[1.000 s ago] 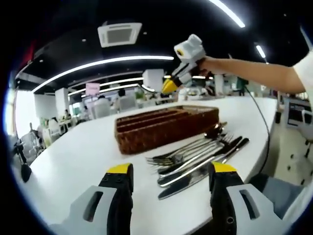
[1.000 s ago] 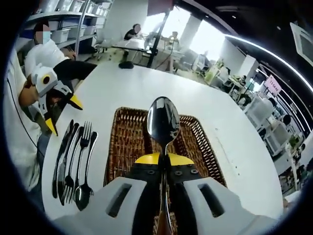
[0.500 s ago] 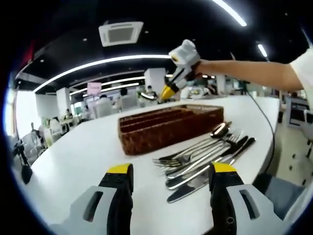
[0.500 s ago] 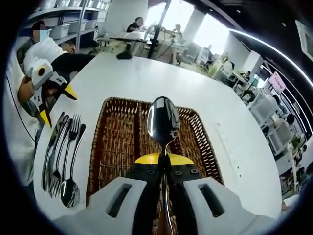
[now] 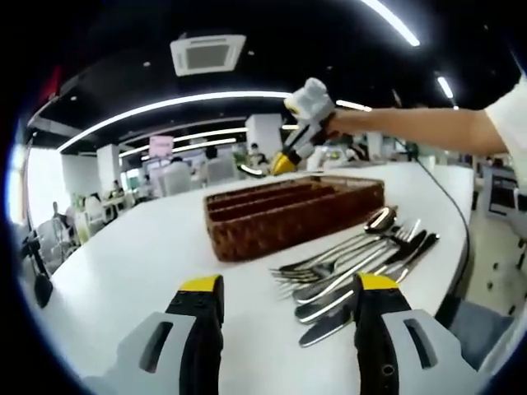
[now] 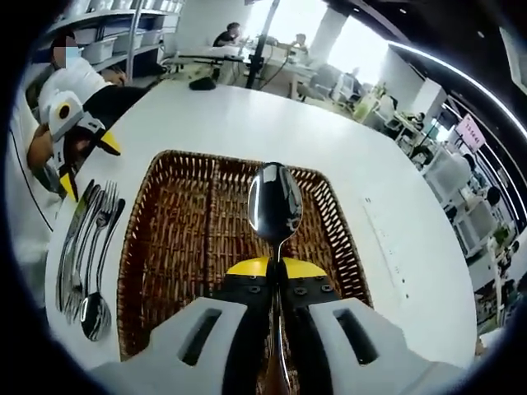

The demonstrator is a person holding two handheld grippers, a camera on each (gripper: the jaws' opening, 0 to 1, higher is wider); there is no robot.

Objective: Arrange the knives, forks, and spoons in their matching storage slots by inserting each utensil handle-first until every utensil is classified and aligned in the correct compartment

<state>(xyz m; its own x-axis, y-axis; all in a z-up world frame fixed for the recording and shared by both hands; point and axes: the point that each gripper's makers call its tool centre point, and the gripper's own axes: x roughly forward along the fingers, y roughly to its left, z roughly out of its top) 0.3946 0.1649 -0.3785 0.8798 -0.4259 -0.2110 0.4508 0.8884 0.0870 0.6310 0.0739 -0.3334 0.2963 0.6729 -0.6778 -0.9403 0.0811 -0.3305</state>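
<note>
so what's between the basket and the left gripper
In the left gripper view, loose cutlery on the white table lies between the basket and the left gripper.

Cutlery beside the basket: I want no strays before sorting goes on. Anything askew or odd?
Nothing stands out. The cutlery lies in one row on the table beside the basket. The right gripper holds a spoon over the basket.

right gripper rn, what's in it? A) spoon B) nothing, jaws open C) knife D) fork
A: in the right gripper view the right gripper is closed on a spoon, bowl pointing away from the jaws, held above the wicker tray.
</note>
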